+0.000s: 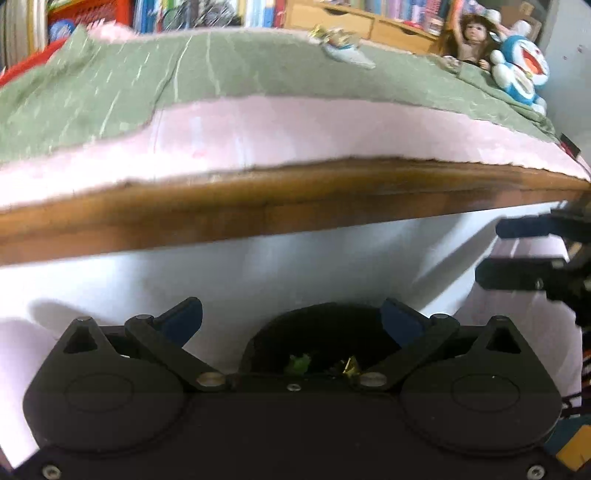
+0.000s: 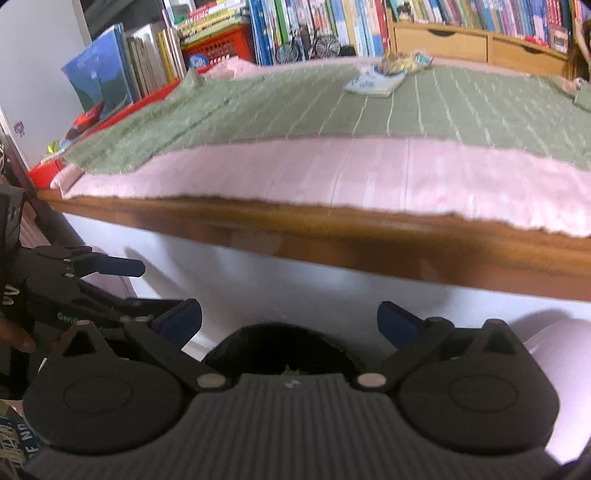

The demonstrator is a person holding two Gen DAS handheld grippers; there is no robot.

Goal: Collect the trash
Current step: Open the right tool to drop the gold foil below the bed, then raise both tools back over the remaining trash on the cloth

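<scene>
a wooden table [image 2: 369, 236] has a pink cloth [image 2: 332, 173] on it and a green cloth [image 2: 295, 114] on top of that. behind it stand rows of books [image 2: 295, 26], a red crate [image 2: 218, 40] and light wooden drawers [image 2: 443, 40]. the wall [image 2: 33, 74] is white.

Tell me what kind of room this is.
Probably a child's bedroom or playroom: packed bookshelves behind a cloth-covered table, with a doll and a blue cartoon toy at its far corner.
</scene>
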